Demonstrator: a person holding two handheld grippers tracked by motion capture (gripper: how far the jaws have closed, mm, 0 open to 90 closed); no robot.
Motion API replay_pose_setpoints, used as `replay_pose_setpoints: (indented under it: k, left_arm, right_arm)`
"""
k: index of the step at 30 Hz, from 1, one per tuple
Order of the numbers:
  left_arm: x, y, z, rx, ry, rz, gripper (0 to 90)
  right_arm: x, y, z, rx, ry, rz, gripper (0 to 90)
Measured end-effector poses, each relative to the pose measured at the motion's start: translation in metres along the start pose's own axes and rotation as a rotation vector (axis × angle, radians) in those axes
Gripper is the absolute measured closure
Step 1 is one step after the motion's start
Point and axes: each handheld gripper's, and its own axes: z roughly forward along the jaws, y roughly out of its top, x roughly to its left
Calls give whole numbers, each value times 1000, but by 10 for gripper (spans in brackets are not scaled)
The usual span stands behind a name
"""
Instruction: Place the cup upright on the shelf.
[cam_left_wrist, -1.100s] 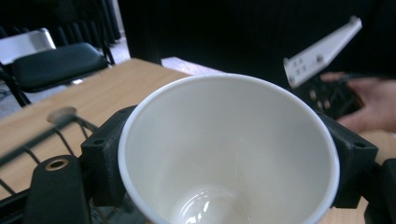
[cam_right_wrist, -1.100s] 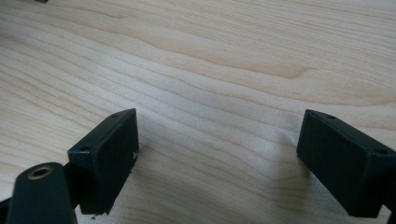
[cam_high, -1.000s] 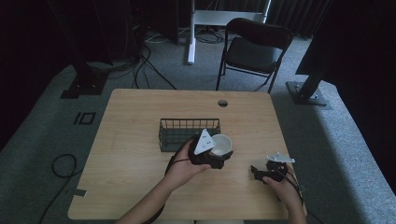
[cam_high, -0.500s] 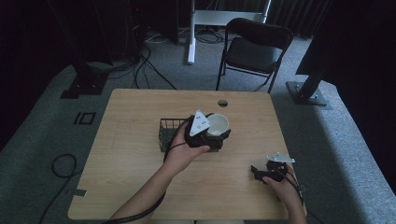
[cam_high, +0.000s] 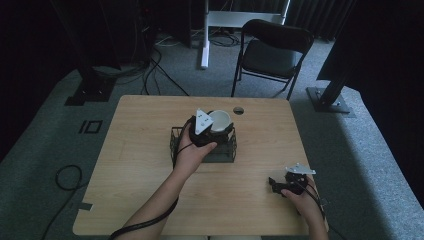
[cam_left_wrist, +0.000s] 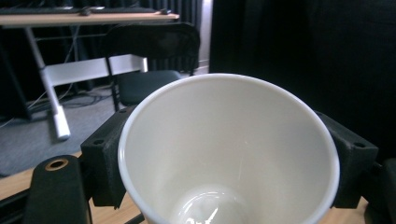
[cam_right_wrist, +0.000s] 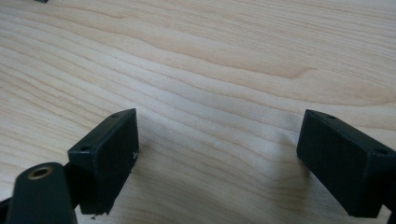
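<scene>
In the high view, the left tongs grip a white cup and hold it above the black wire basket at the middle of the desk. The right tongs rest low at the desk's near right corner, well apart from the basket.

In the left gripper view, the cup sits clamped between both black jaws, its open mouth facing the camera.

In the right gripper view, the jaws stand wide, with bare wood of the desk between them.
</scene>
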Motion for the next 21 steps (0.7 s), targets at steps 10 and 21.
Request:
replay_pose_setpoints:
  k: [10,21]
  left_arm:
    - [13,-22,14,72,65,-28,202]
    - [21,-44,18,114,148,-77,202]
  right_arm:
    - [0,0,0,0,1,1,125]
    - [0,0,0,0,1,1,125]
